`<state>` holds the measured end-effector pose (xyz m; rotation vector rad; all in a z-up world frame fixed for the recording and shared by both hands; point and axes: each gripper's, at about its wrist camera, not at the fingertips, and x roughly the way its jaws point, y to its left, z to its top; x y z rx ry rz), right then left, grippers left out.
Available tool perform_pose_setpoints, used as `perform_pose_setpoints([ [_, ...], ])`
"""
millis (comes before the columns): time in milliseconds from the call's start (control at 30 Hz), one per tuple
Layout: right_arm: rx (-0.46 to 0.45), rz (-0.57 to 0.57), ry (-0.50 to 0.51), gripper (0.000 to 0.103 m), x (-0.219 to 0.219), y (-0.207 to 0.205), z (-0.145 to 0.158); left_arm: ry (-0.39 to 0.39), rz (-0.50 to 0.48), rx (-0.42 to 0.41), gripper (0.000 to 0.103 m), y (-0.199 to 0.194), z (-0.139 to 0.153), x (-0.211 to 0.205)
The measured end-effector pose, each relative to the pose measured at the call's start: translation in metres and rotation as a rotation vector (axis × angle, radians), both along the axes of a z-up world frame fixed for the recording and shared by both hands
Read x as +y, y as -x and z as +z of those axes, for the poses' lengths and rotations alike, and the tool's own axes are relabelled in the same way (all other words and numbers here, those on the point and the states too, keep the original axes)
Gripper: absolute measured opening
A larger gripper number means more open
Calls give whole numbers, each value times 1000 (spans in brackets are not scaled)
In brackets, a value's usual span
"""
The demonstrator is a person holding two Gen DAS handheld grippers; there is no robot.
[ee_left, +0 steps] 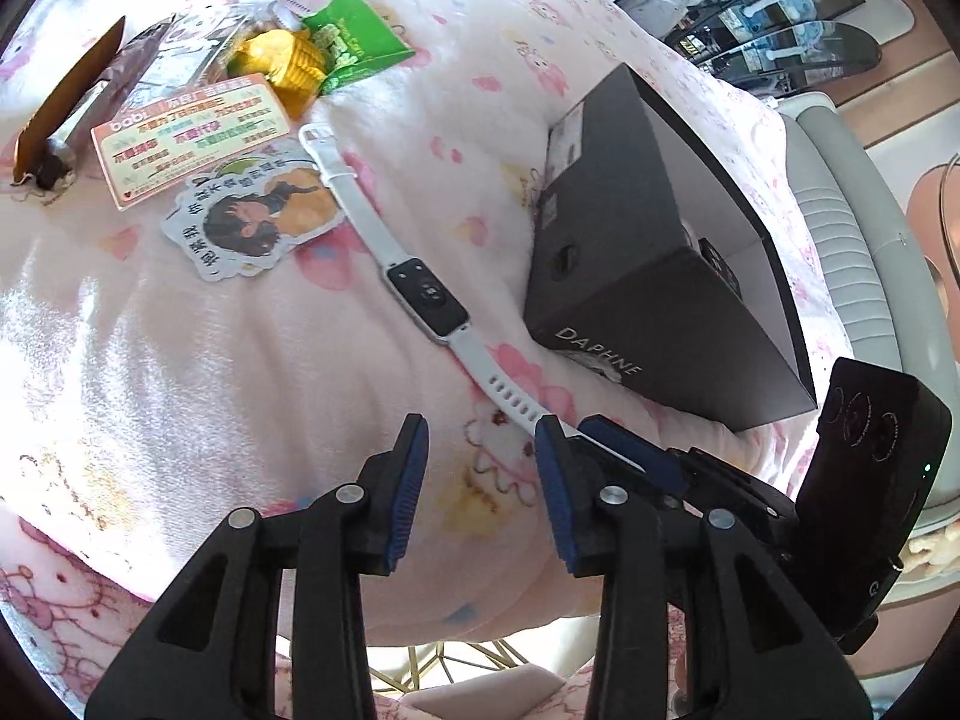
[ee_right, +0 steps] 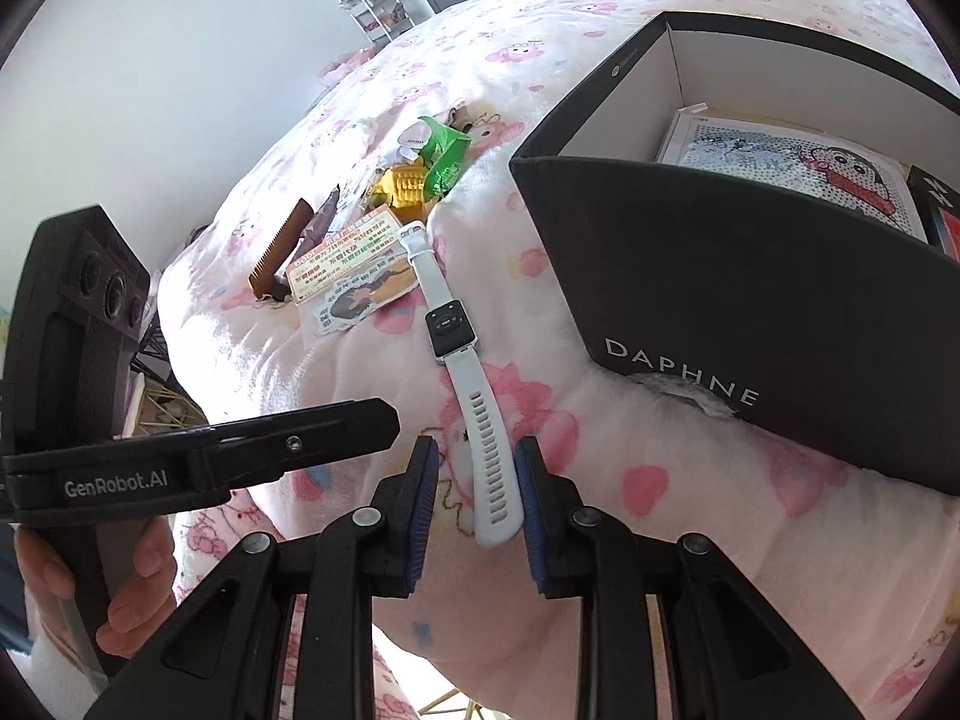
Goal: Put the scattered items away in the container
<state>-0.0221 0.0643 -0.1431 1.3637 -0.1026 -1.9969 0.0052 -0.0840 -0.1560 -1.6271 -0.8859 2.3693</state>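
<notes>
The right gripper (ee_right: 474, 492) has its jaws around the strap end of the white smartwatch (ee_right: 453, 324), but no pad visibly presses it. The left gripper (ee_left: 483, 480) stands open and empty, at nine o'clock beside. The watch is light, with a limp strap; grip the strap flat. The black box (ee_right: 720, 276) waits at two o'clock on the bed (ee_right: 660, 480).

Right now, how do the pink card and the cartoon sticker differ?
Shape: the pink card is a plain rectangle; the cartoon sticker has an irregular cut outline. Print: the card carries text blocks, the sticker a dark-haired figure. Place: the card lies next to the comb, the sticker beside the watch. Both lie flat on the blanket, outside the box.
</notes>
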Motion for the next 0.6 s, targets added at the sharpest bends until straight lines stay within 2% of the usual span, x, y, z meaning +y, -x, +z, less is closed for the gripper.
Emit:
perform_pose_setpoints([
  [67,-10,-4,-2,22,0,2,-2,0,6,-2,37,1,-2,-2],
  [133,-7,2,-18,10,0,0,-4,-1,6,-2,37,3,-3,-3],
  [233,-19,-13,-19,4,9,-2,-6,-5,2,-5,37,5,-5,-1],
  [367,-10,-57,-6,3,29,-6,0,-3,-3,-23,37,10,-12,7],
  [467,7,-97,-6,3,44,-7,9,-32,-9,-33,37,14,-18,14],
  [600,64,-174,-72,3,74,-11,24,-57,-36,-6,37,17,-14,26],
])
